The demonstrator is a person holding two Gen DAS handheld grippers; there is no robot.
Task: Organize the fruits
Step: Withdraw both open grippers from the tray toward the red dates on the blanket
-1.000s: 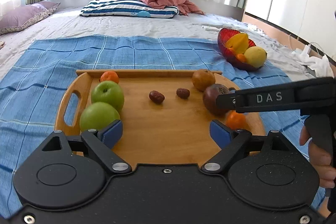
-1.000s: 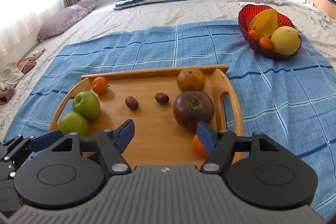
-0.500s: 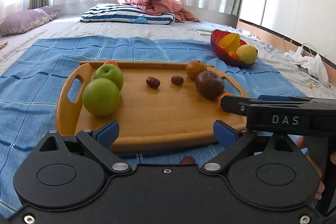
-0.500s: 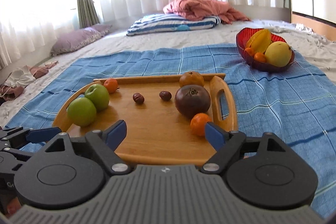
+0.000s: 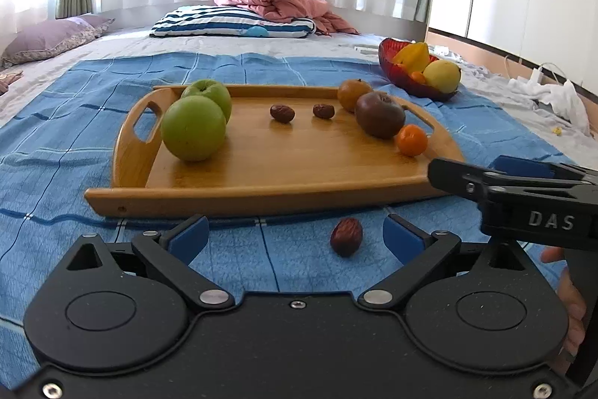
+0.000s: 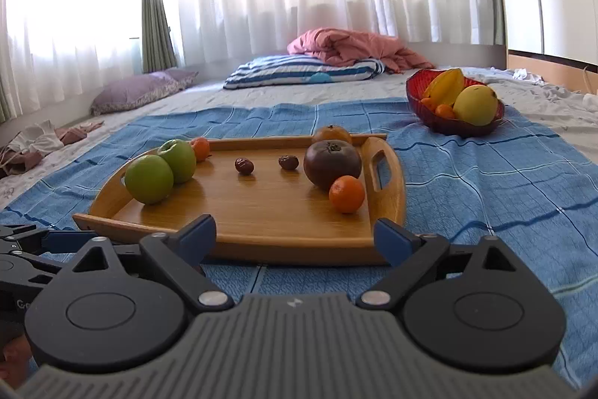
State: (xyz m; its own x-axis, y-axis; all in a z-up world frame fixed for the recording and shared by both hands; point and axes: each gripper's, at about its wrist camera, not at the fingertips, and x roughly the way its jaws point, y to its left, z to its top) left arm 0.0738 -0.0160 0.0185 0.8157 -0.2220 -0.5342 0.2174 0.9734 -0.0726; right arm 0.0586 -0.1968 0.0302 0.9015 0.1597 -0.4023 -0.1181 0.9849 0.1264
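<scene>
A wooden tray (image 5: pixel 284 171) (image 6: pixel 269 212) on a blue cloth holds two green apples (image 5: pixel 193 132) (image 6: pixel 149 178), two brown dates (image 5: pixel 282 113) (image 6: pixel 244 166), a dark purple fruit (image 5: pixel 379 114) (image 6: pixel 332 164), a brownish-orange fruit (image 5: pixel 353 94) and small tangerines (image 5: pixel 411 140) (image 6: pixel 346 194). One more date (image 5: pixel 346 236) lies on the cloth in front of the tray, between my left gripper's fingers. My left gripper (image 5: pixel 295 236) is open and low over the cloth. My right gripper (image 6: pixel 295 236) is open and empty, just before the tray's near edge.
A red bowl (image 5: pixel 396 73) (image 6: pixel 448 126) with a starfruit, a yellow fruit and small oranges stands at the back right. A striped pillow (image 5: pixel 231 23), a pink blanket (image 6: pixel 347 43) and a purple pillow (image 5: pixel 52 38) lie behind. White cloth (image 5: pixel 553 96) lies at the far right.
Both grippers have pulled back and dropped lower, from over the tray to in front of it. The date on the cloth now shows fully between my left fingers.
</scene>
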